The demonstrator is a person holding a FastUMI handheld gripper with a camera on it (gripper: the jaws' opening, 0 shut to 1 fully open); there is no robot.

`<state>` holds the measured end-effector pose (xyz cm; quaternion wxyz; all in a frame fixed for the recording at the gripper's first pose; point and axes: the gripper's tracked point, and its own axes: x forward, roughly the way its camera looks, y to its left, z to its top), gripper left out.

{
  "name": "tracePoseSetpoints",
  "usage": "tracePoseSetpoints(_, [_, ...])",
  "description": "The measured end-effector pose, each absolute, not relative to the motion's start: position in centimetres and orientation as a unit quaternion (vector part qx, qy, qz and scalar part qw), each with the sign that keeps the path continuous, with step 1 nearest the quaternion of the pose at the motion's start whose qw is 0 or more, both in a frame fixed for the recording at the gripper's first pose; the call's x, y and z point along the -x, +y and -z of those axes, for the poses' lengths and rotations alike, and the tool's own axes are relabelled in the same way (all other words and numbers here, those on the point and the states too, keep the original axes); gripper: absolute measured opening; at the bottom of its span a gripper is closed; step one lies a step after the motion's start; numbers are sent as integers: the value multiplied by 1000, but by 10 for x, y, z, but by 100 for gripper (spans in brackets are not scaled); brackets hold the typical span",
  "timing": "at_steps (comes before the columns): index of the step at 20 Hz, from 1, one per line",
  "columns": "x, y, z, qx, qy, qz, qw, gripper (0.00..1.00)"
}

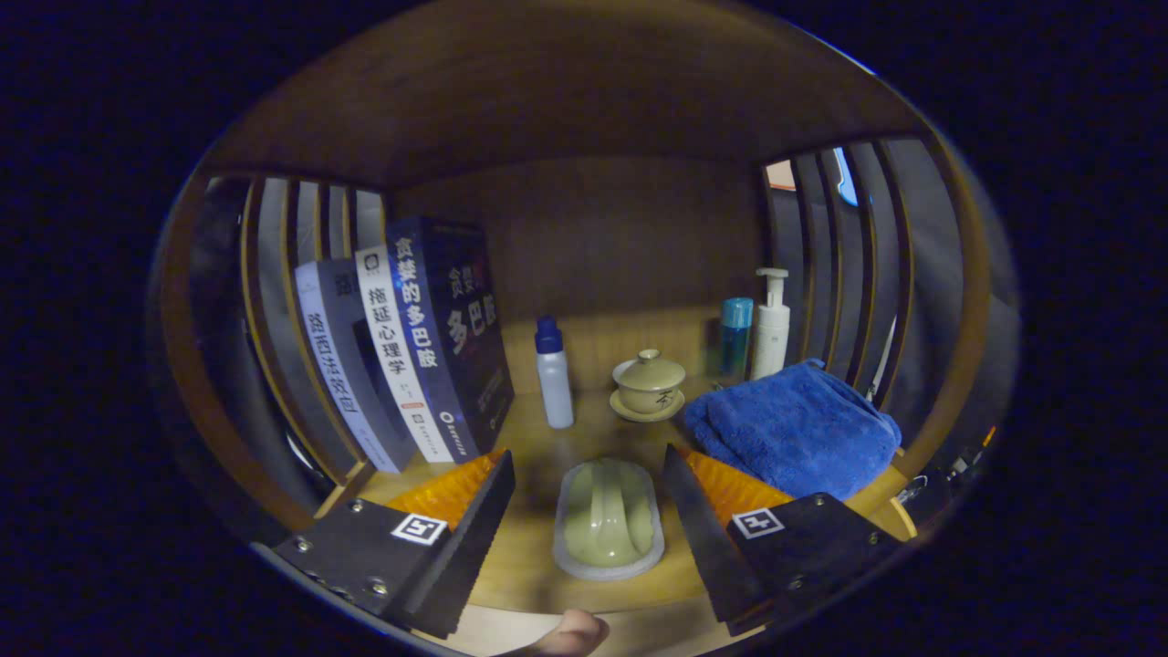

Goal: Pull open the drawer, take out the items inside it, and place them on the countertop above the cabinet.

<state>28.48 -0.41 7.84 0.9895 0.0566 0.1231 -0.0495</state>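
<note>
A pale green oblong dish point(609, 520) with a whitish rim lies on the wooden countertop point(525, 566), between my two fingers. My gripper point(589, 454) is open, the fingers standing on either side of the dish with a gap on the left and little room on the right. Neither finger presses on it. Beyond the fingers stand a small white bottle with a blue cap point(553, 374) and a lidded tea cup on a saucer point(649, 385). A person's fingertip point(575, 632) shows below the countertop's front edge.
Several books point(411, 347) lean at the left against wooden slats point(274, 310). A folded blue towel point(796, 429) lies at the right, with a teal bottle point(735, 336) and a white pump bottle point(771, 327) behind it. A wooden back wall and a wooden top close the niche.
</note>
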Motion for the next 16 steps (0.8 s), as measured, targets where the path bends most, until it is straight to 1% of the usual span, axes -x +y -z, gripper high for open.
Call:
tracePoseSetpoints(10, [-196,14,-145,-37,97,59,993,98])
tracePoseSetpoints(16, [-125,17,-161,-34,69,50,996,98])
